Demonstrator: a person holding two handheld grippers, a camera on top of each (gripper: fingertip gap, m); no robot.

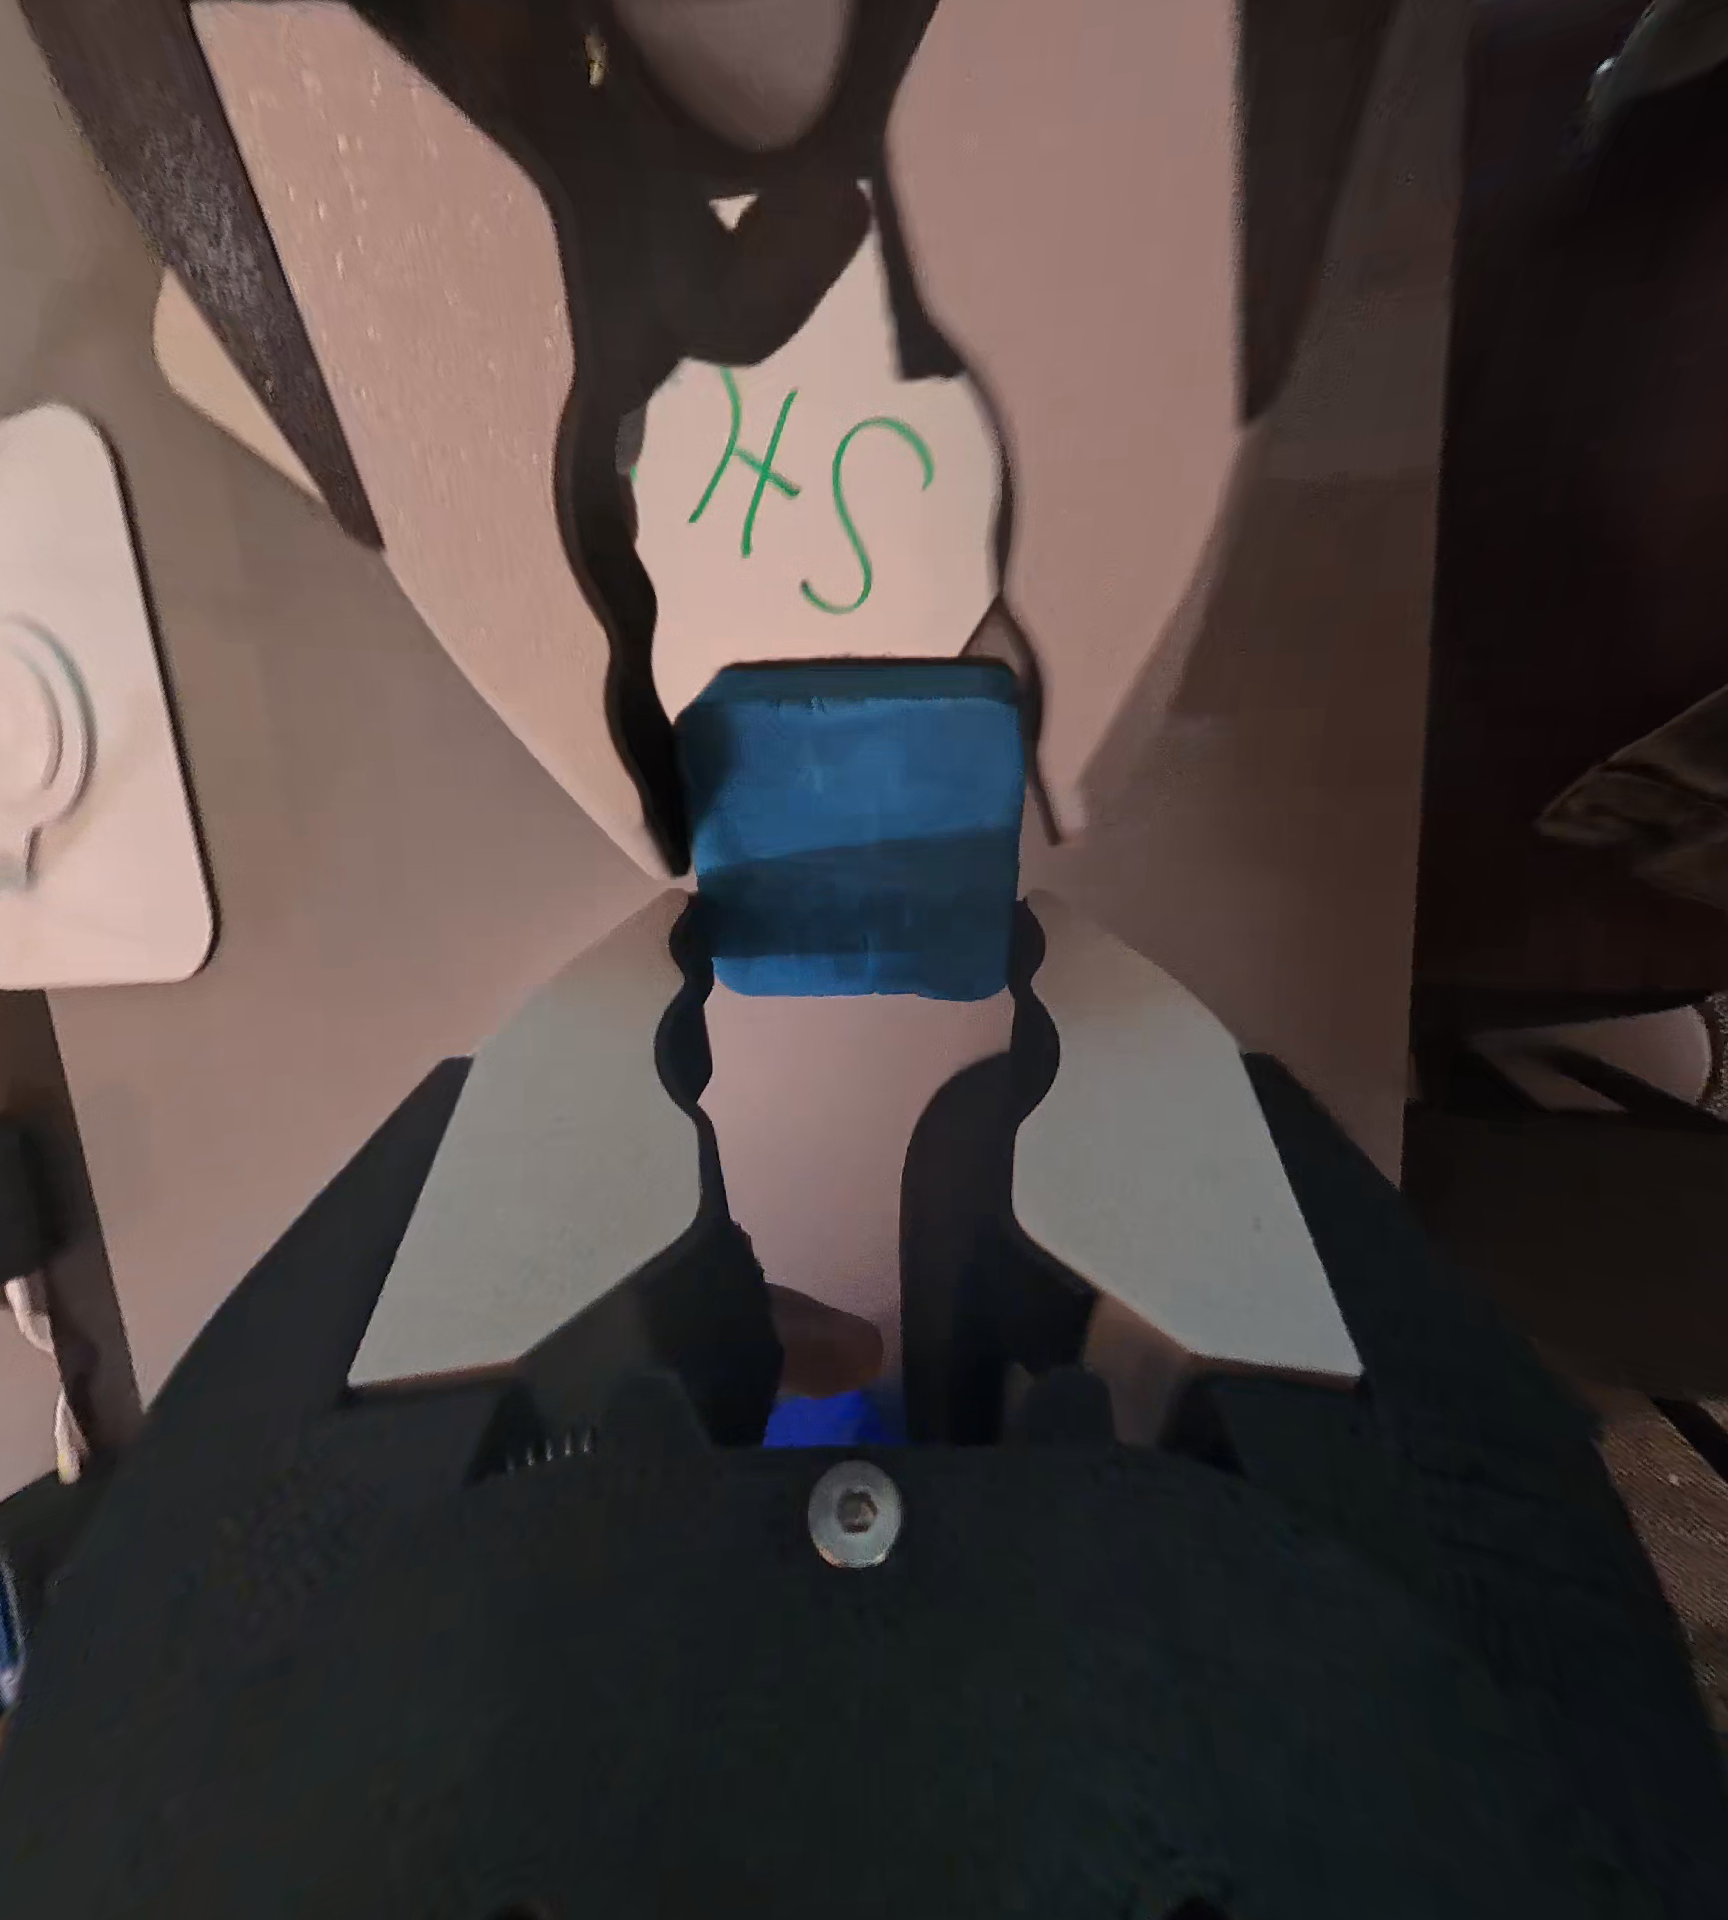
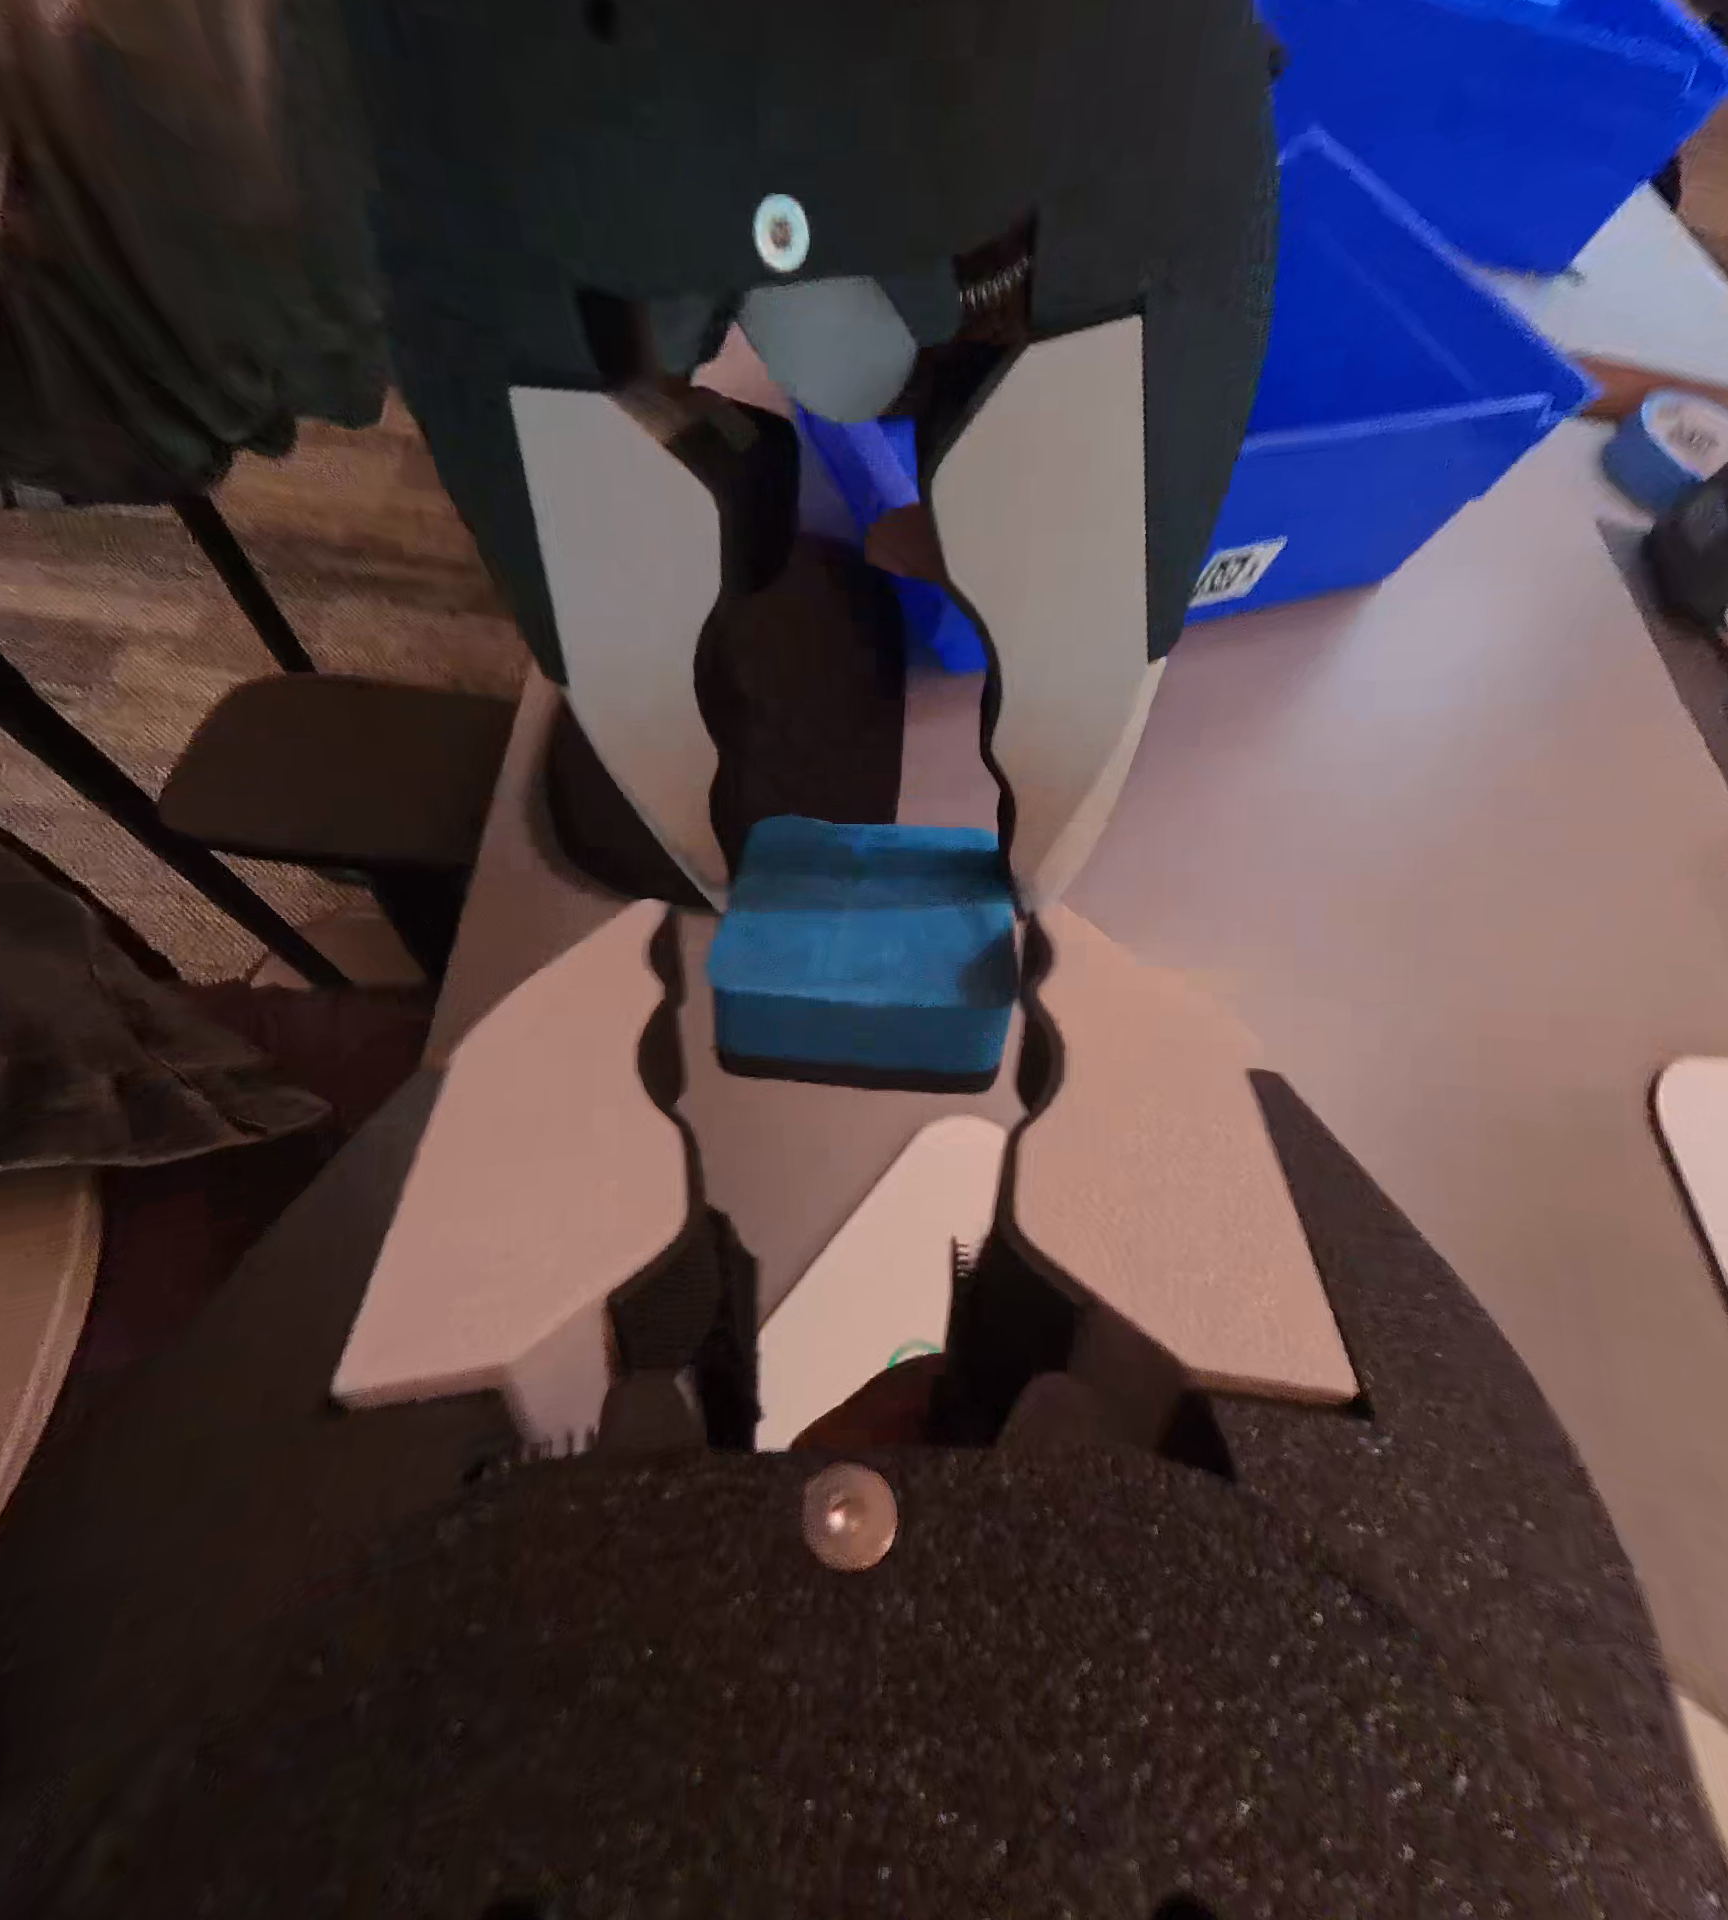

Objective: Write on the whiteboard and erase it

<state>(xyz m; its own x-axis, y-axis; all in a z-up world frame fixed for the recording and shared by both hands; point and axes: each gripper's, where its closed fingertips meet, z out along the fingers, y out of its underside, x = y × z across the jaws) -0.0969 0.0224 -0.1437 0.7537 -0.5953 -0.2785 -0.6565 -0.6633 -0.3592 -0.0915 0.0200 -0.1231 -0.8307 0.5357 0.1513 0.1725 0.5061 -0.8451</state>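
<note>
**Tool state.** The left tool (image 1: 855, 925) is closed on the blue eraser (image 1: 855, 790). Both of its fingertips press against the block's opposite sides, which the right wrist view confirms, where it enters from 12 o'clock. The right tool (image 2: 849, 935) faces it head-on and brackets the same eraser. Its 3 o'clock finger touches the block, but a narrow gap shows beside the 9 o'clock finger (image 2: 662, 997), so this tool stands open (not gripping).

**Task item location.** The eraser sits centred between the two opposed pairs of fingertips, blue foam upward and dark felt layer underneath. Whether it rests on a surface cannot be determined. The whiteboard (image 1: 735, 623) lies just beyond the eraser at 12 o'clock in the left wrist view and carries green handwriting (image 1: 818, 488).

**Surroundings.** On the pale worktop (image 2: 1411, 883), stacked blue bins (image 2: 1411, 416) stand at 1 o'clock in the right wrist view, with a roll of blue tape (image 2: 1670, 447) near them at 2 o'clock. A dark chair (image 2: 340, 758) stands at 9 o'clock.
</note>
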